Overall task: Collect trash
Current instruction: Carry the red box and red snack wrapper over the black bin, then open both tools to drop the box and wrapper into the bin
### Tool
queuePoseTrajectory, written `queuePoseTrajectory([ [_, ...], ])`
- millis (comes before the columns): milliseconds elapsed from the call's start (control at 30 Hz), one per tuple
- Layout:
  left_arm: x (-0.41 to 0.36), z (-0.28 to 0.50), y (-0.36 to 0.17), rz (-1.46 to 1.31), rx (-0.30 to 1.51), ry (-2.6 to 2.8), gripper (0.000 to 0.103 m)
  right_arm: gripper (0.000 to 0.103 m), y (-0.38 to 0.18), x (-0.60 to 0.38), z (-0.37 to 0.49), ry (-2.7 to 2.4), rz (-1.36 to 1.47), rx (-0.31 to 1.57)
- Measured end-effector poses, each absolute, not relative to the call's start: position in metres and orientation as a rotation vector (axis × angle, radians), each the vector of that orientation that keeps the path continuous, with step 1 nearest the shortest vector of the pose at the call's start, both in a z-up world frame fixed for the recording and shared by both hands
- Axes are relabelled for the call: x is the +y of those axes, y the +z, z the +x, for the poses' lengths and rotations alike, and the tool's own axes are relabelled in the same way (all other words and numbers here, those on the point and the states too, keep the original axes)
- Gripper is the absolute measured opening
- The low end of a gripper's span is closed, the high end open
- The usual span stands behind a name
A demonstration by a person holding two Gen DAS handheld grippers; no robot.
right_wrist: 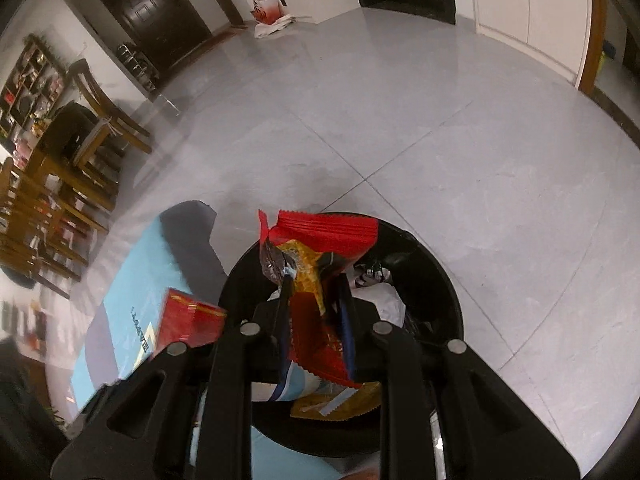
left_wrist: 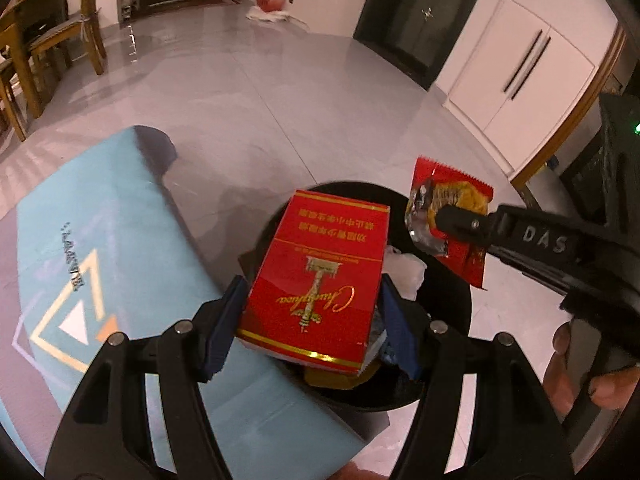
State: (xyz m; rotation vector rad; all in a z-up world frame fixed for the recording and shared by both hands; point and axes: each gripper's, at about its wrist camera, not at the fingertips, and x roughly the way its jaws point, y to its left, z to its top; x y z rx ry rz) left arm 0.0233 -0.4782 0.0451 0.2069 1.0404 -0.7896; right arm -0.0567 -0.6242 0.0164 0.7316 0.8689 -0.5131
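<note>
My left gripper is shut on a red cigarette box and holds it over the near-left rim of a black round trash bin. My right gripper is shut on a red and yellow snack wrapper above the same bin. In the left wrist view the right gripper comes in from the right with the wrapper. The cigarette box also shows blurred at the left of the right wrist view. White and yellow trash lies inside the bin.
A light blue table top with a printed triangle logo lies left of the bin. Grey tiled floor stretches beyond. Wooden chairs stand far left, white cabinet doors at the right, a red bag by the far wall.
</note>
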Motion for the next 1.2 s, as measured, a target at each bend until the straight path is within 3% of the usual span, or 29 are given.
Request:
queuePoseTrajectory([
  [67, -0.486, 0.025, 0.039, 0.223, 1.059, -0.802, 0.068, 0.029, 0.016, -0.621, -0.053, -0.517, 0.737, 0.88],
  [133, -0.49, 0.029, 0.034, 0.224, 1.068, -0.816, 0.076, 0.047, 0.015, -0.619, -0.058, -0.525, 0.744, 0.89],
  [167, -0.49, 0.027, 0.035, 0.216, 1.06, -0.823, 0.085, 0.055, 0.015, -0.62, -0.057, -0.528, 0.749, 0.892],
  [267, -0.486, 0.027, 0.041, 0.205, 1.04, -0.825, 0.096, 0.069, 0.019, -0.62, -0.063, -0.536, 0.765, 0.872],
  [367, -0.482, 0.024, 0.049, 0.206, 1.022, -0.82, 0.1, 0.07, 0.023, -0.621, -0.07, -0.531, 0.769, 0.846],
  [800, -0.449, -0.001, 0.106, 0.139, 0.9, -0.822, 0.1, 0.08, 0.059, -0.608, -0.094, -0.575, 0.7, 0.735],
  [1200, -0.435, 0.001, 0.102, 0.088, 0.916, -0.787, 0.1, 0.081, 0.057, -0.602, -0.09, -0.611, 0.658, 0.774],
])
